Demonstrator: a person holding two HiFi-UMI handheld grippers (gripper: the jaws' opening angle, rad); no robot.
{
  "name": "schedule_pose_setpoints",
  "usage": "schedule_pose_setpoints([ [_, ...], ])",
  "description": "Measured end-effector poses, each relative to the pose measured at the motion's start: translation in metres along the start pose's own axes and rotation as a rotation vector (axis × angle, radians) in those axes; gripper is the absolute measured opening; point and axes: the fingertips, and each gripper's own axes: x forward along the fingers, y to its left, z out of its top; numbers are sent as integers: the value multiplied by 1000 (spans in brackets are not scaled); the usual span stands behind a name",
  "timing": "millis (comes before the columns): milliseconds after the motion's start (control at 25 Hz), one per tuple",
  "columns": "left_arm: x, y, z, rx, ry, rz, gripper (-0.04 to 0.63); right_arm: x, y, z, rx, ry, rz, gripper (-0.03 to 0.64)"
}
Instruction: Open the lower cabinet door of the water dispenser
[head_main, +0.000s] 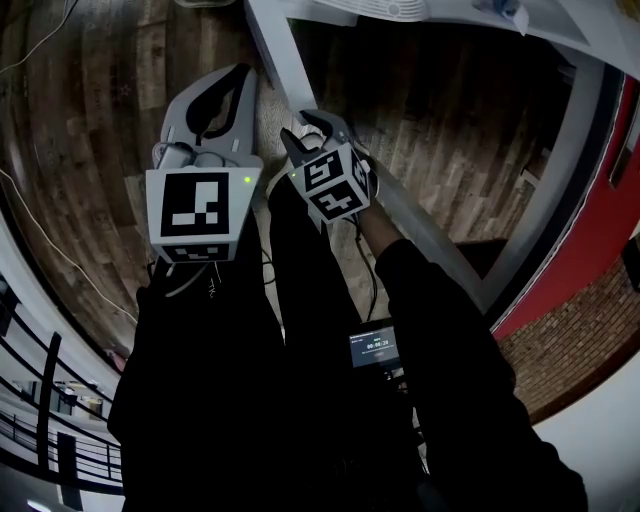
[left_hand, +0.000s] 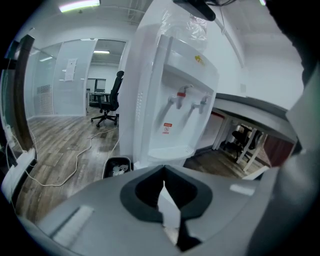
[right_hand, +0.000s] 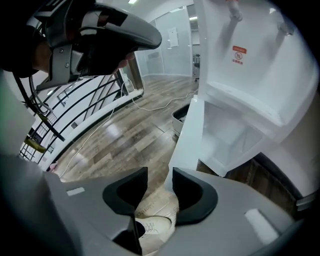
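The right gripper is held nearest, before the water dispenser and low at its front. Its claw is spread. The free edge of the lower cabinet door is seen running down into the gap, close against one jaw. Floor shows between that edge and the other jaw, so nothing is pinched. A pale shoe is seen below the gap.

The left gripper is also held before the dispenser's front, at the right gripper's left. Its jaws are pressed together on nothing.

The door is swung out from the dispenser's lower front. The white compartment behind it, under the drip shelf, is laid open. Two taps and a red sticker are seen on the dispenser's upper front.

A dark bin is set against the dispenser's foot. A cable is trailed over the wood floor beside the dispenser. An office chair is seen well behind it.
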Motion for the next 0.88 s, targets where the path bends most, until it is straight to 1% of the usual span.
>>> schedule_pose_setpoints([
  [160, -3, 1, 1, -43, -16, -10, 8, 5, 19, 8, -57, -1, 31, 152],
  [320, -6, 5, -5, -17, 11, -3, 8, 8, 31, 13, -107, -3, 57, 150],
  [560, -4, 12, -8, -15, 18, 0, 8, 15, 44, 21, -171, -4, 82, 140],
  [680, -3, 16, -7, -17, 17, 0, 8, 18, 52, 26, -184, -8, 99, 136],
  [800, -2, 20, -6, -32, -1, -3, 8, 22, 60, 34, -170, -13, 125, 133],
  [880, -3, 24, -9, -28, 2, 1, 8, 24, 64, 38, -179, -15, 132, 116],
])
